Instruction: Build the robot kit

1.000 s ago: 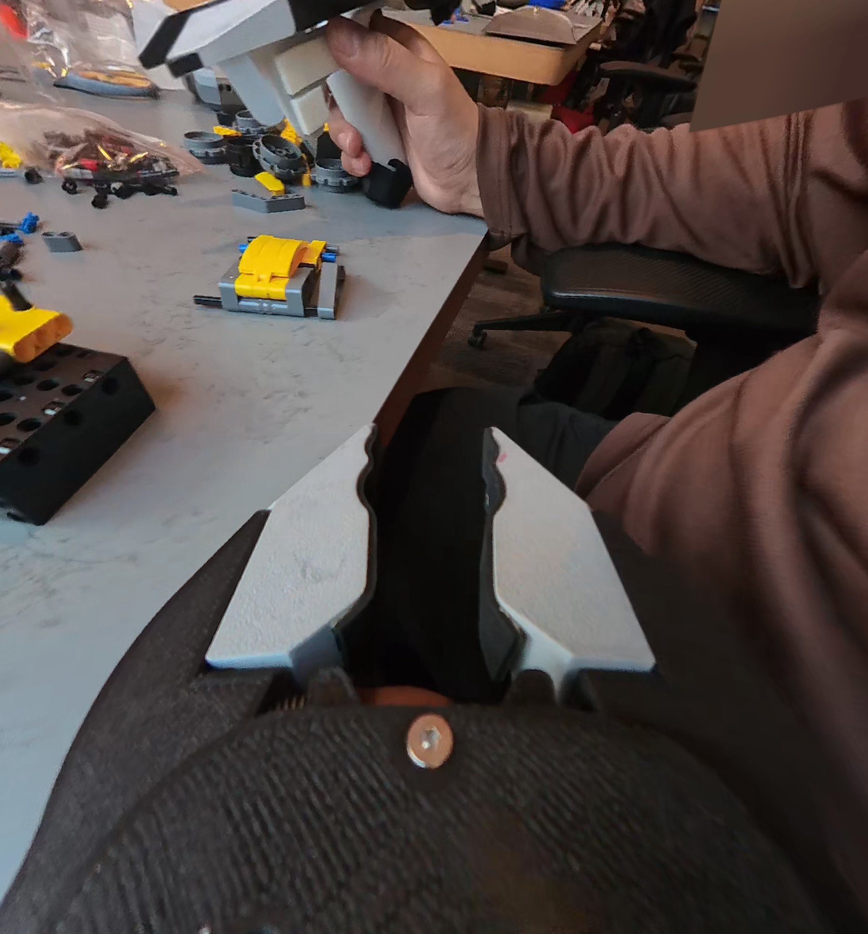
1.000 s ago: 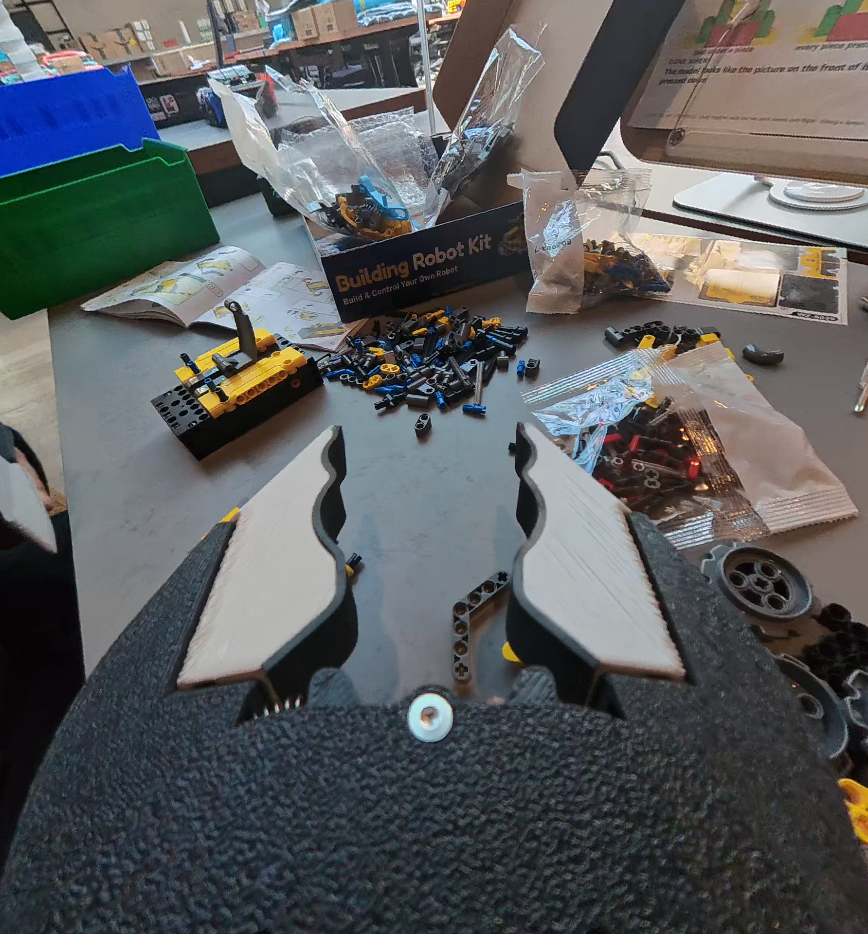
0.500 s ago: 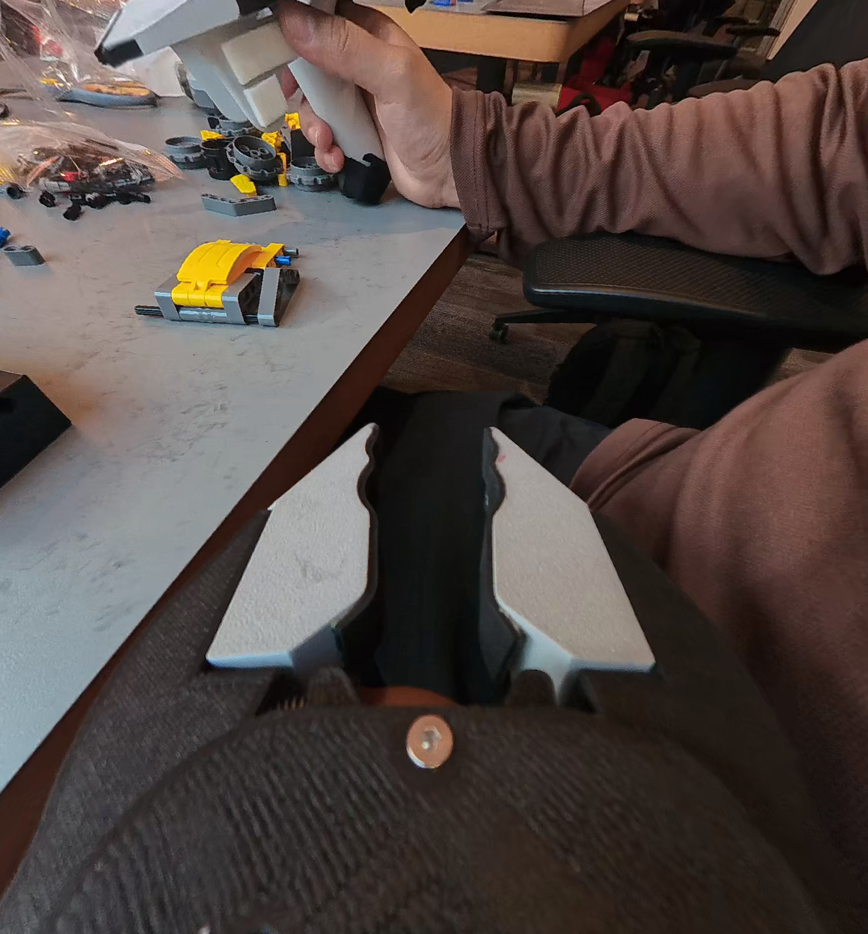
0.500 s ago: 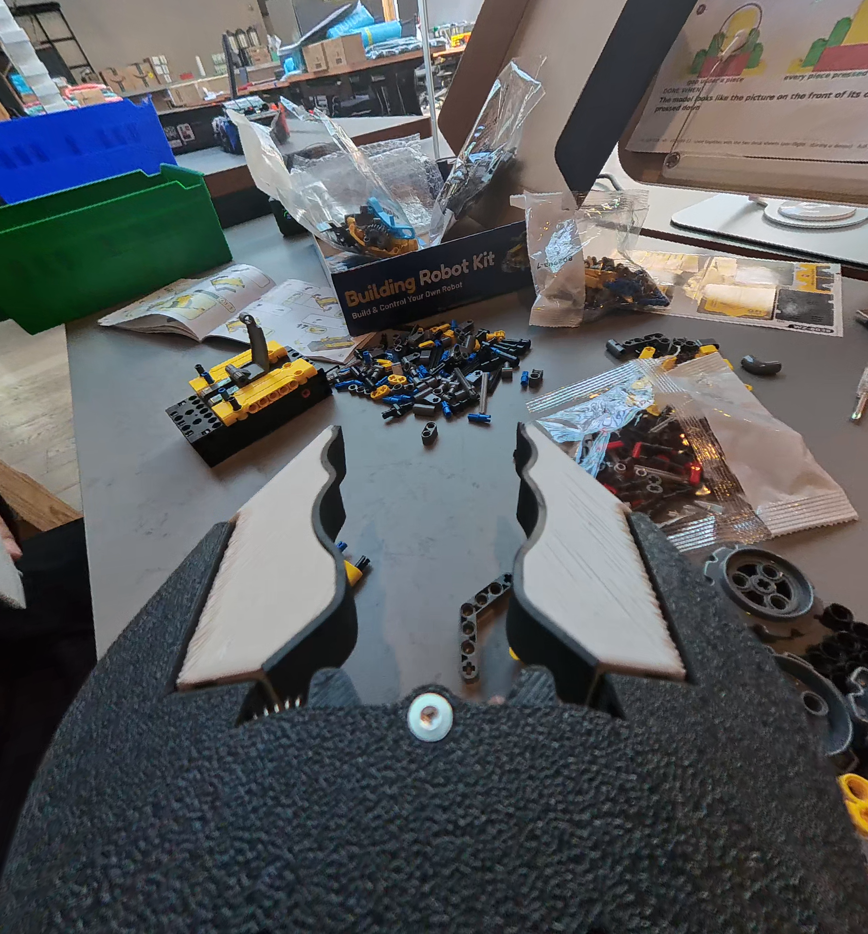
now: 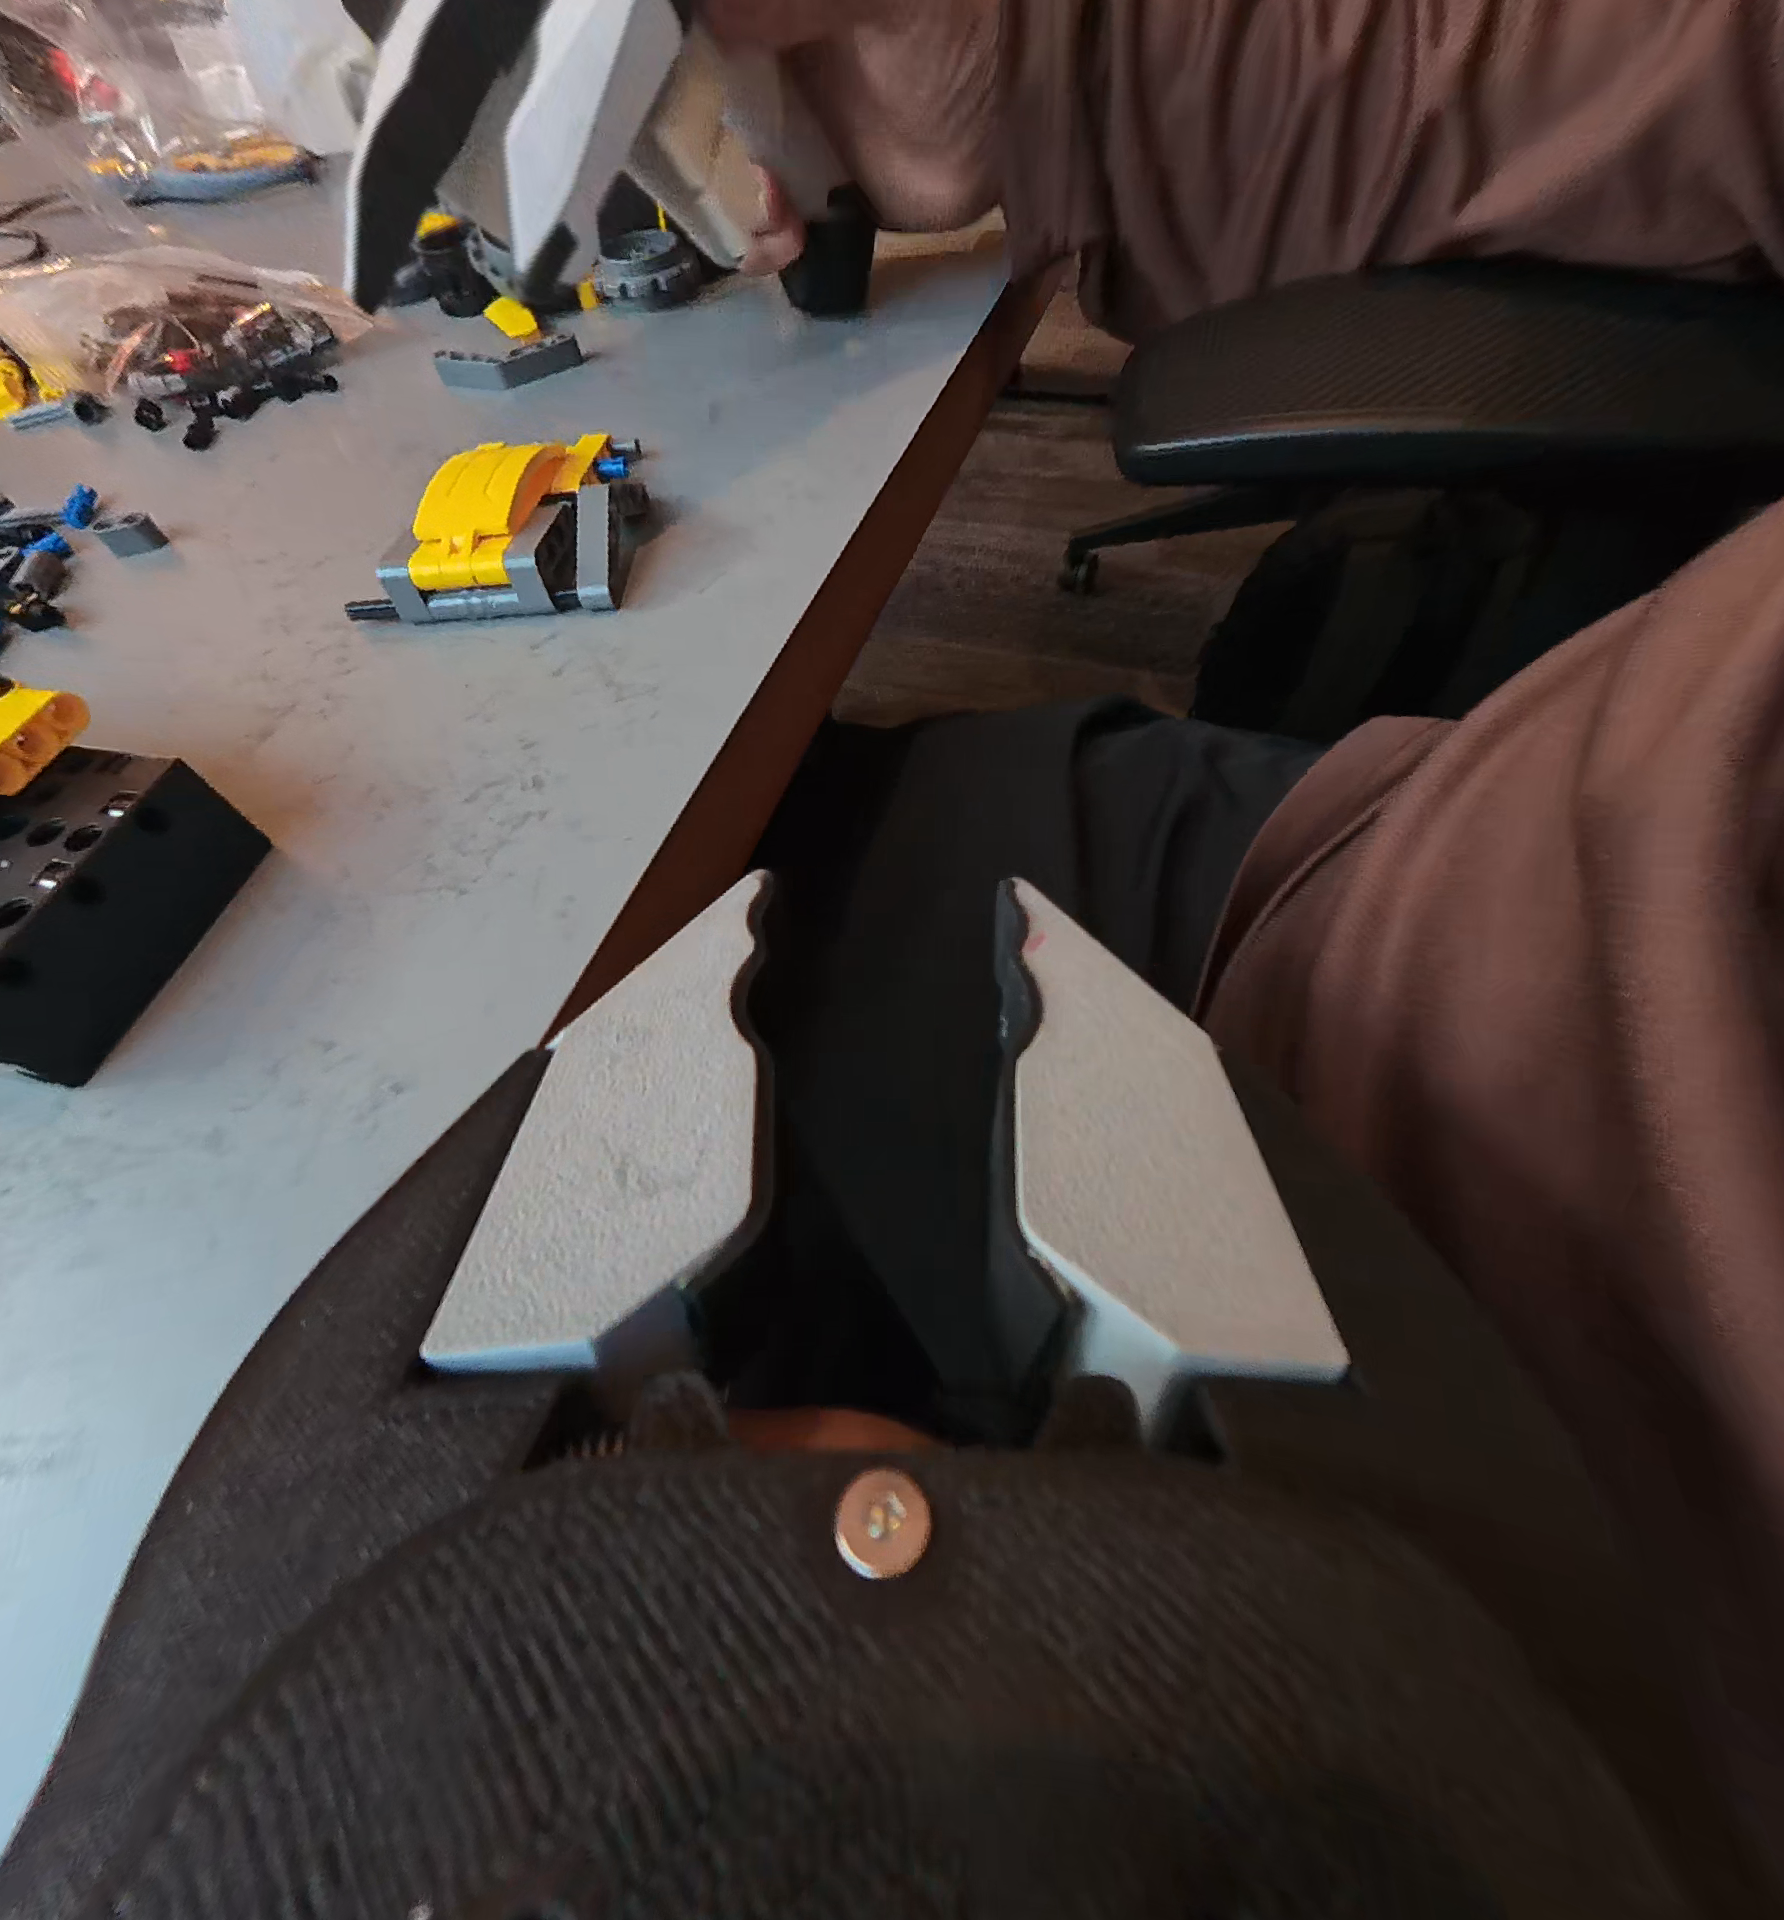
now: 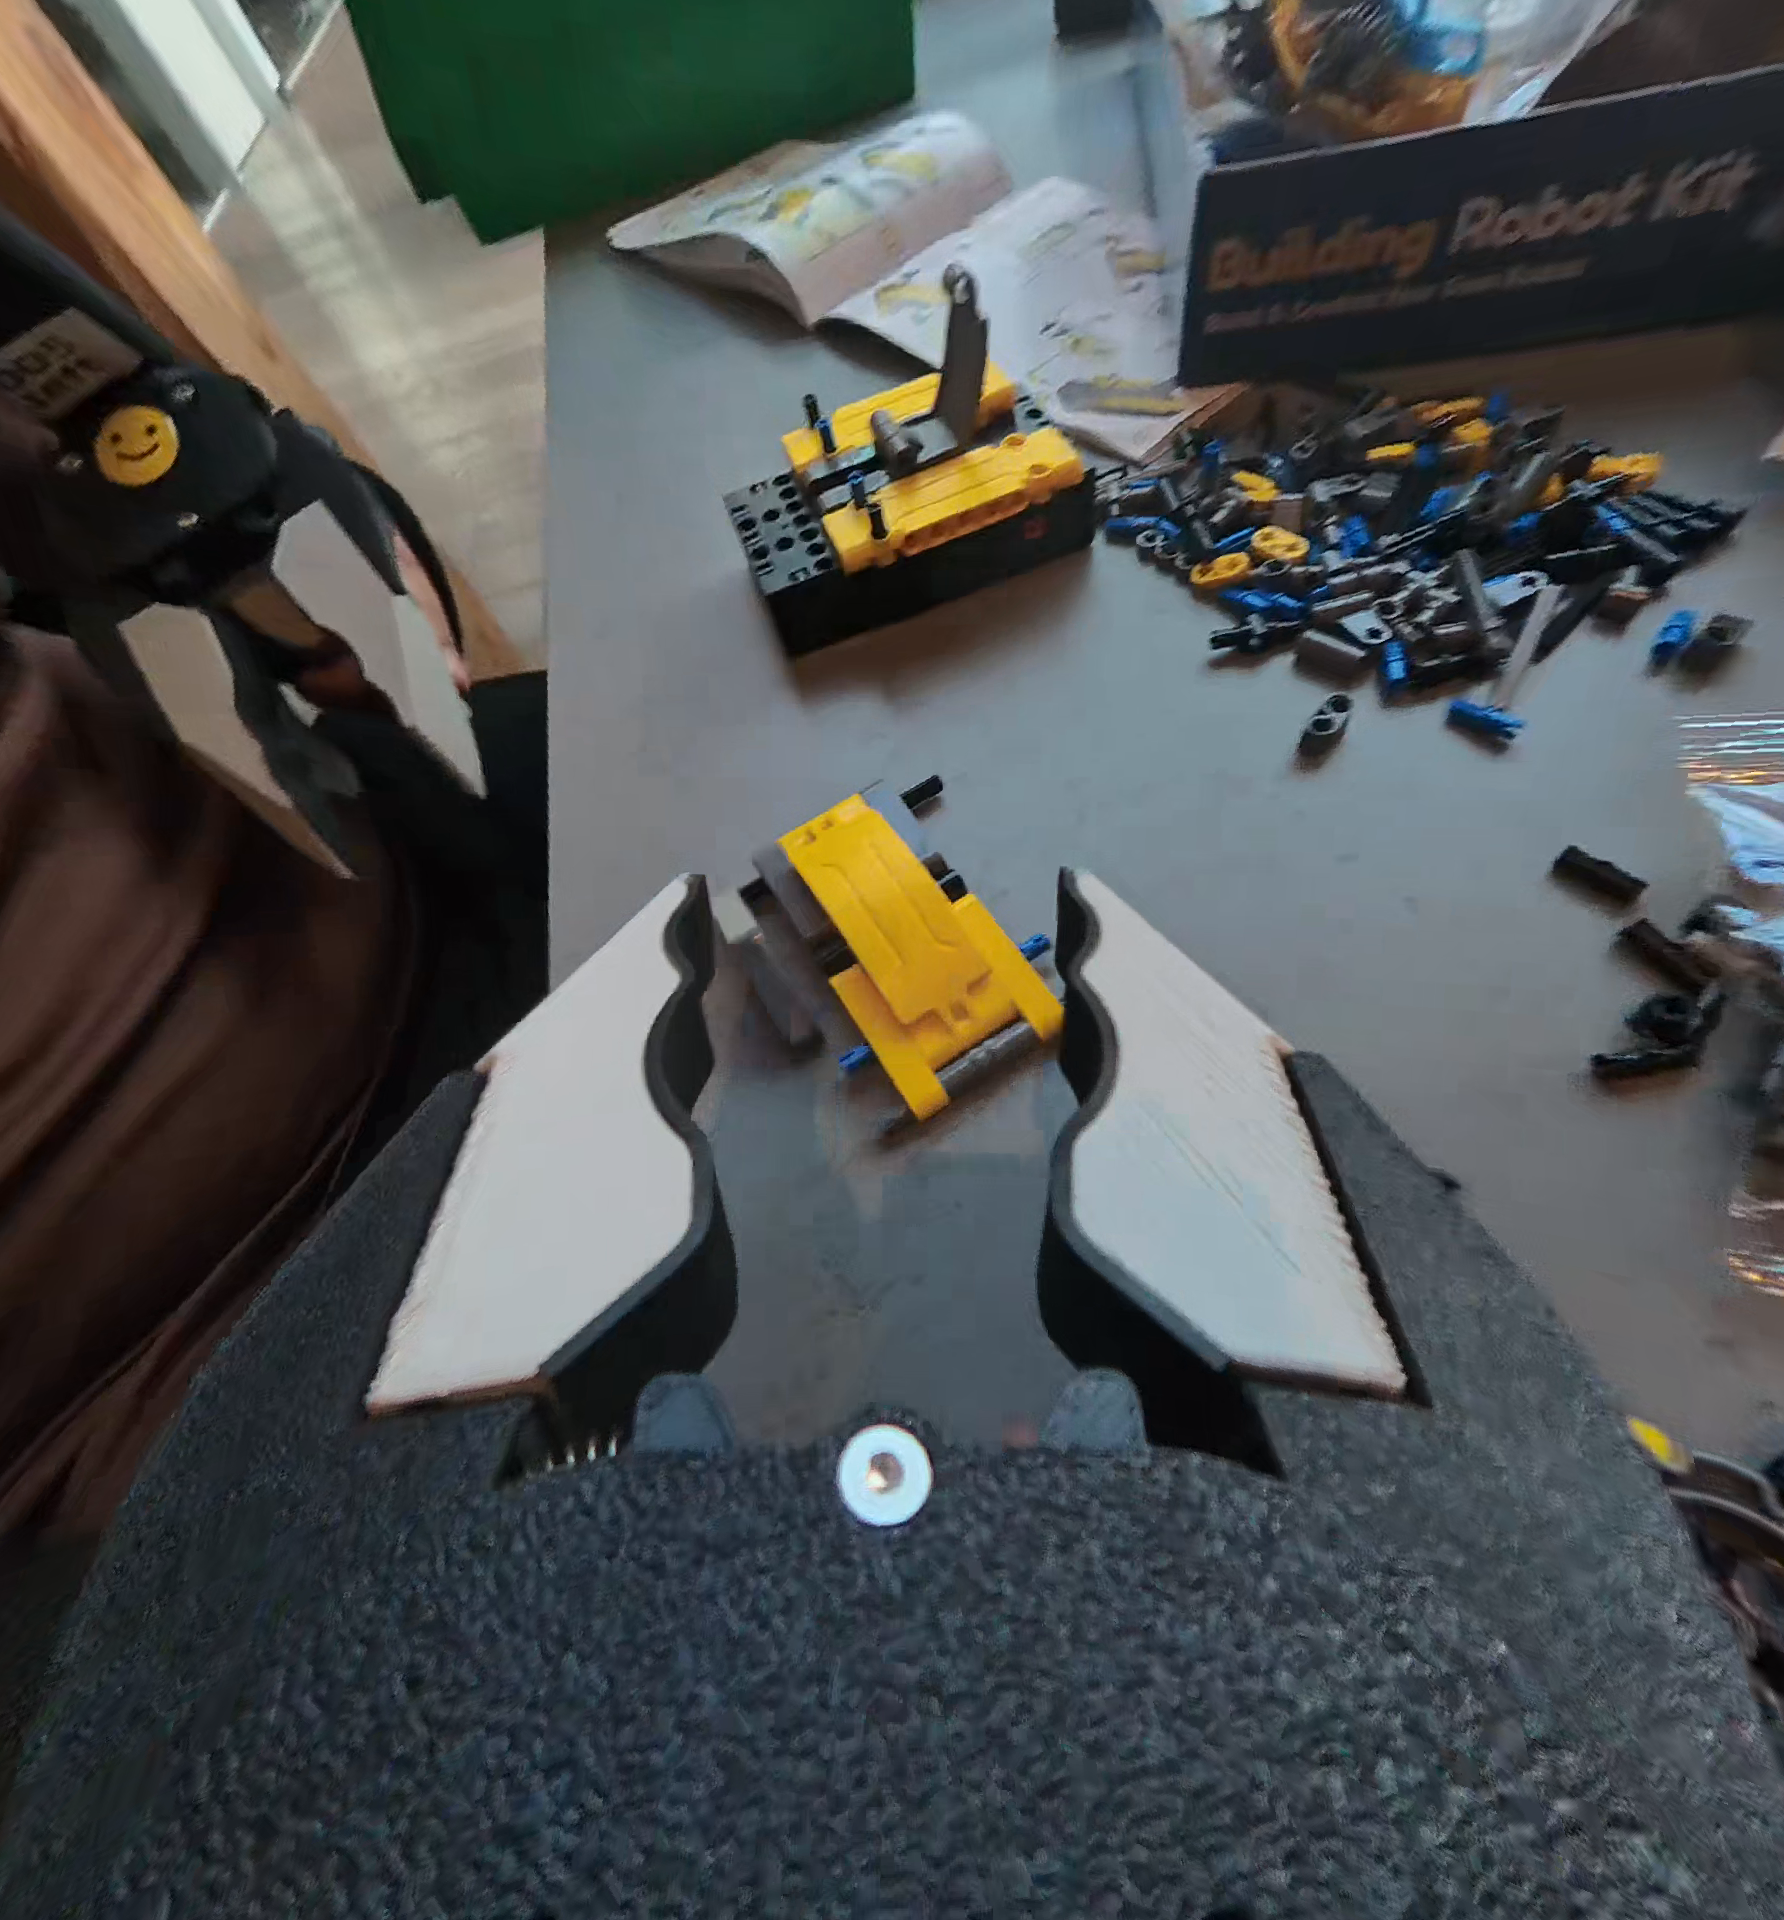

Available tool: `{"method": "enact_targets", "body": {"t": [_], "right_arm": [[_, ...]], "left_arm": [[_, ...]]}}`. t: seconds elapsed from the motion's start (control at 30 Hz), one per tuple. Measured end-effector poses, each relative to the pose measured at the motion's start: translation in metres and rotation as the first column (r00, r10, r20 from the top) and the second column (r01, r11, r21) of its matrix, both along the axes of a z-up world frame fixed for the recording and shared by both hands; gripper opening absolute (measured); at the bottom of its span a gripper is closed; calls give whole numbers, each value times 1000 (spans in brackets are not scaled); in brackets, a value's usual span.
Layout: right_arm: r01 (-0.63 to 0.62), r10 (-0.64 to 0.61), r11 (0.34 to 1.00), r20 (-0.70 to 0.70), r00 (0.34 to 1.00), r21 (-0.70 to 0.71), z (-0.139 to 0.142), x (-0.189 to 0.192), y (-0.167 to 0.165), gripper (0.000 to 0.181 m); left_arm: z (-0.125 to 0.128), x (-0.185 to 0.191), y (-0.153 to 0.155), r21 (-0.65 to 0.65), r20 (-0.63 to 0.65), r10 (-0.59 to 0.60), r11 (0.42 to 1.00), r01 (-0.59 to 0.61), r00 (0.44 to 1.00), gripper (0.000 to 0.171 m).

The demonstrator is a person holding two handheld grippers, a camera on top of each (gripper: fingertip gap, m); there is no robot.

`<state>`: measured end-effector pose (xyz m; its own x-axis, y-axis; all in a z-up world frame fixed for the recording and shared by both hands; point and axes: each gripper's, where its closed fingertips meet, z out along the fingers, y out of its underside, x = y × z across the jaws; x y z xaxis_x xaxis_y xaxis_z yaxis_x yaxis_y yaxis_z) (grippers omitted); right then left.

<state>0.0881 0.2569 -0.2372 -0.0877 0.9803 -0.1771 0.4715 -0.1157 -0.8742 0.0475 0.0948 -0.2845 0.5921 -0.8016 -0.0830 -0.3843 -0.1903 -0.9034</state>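
**Gripper Positions and Parts Count**

The left gripper [image 5: 883, 904] hangs off the table [image 5: 400, 1039] edge, over the person's lap. Its jaws are parted and empty.

The right gripper [image 6: 883, 894] is low over the table, jaws parted, with the yellow-and-grey assembly [image 6: 898, 956] lying between its fingertips. The assembly sits skewed to the fingers. Whether the right finger touches it cannot be told.

Count, left to right:
- one green bin [image 6: 628, 94]
- one open booklet [image 6: 919, 229]
- one black base block with yellow beams [image 6: 919, 509]
- one pile of loose parts [image 6: 1418, 551]
- one dark box [image 6: 1490, 239]
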Motion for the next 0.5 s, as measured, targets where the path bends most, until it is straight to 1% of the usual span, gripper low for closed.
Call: {"method": "enact_targets", "body": {"t": [0.07, 0.17, 0.3, 0.37, 0.43, 0.47, 0.5], "right_arm": [[-61, 61, 998, 101, 993, 0, -10, -1, -9, 68], [-144, 120, 987, 279, 953, 65, -21, -3, -14, 72], [-230, 167, 967, 412, 896, 107, -28, -8, -13, 85], [-258, 167, 957, 475, 864, 133, -38, -9, -8, 85], [-302, 198, 946, 525, 827, 118, -47, -8, -8, 81], [-328, 226, 938, 521, 823, 111, -47, -9, -10, 75], [-341, 242, 934, 518, 821, 105, -46, -10, -11, 74]], "left_arm": [[3, -3, 1, 6, 12, -2, 1000, 2, 1000, 39], [5, -12, 7, -19, 39, 33, 999, -32, 999, 40], [8, -24, 16, -88, 113, 92, 993, -82, 989, 44], [9, -28, 20, -103, 135, 110, 990, -96, 985, 44], [9, -30, 23, -116, 145, 124, 987, -108, 982, 44], [9, -30, 24, -122, 151, 128, 986, -110, 980, 44], [9, -30, 25, -128, 159, 132, 985, -112, 978, 44]]}}
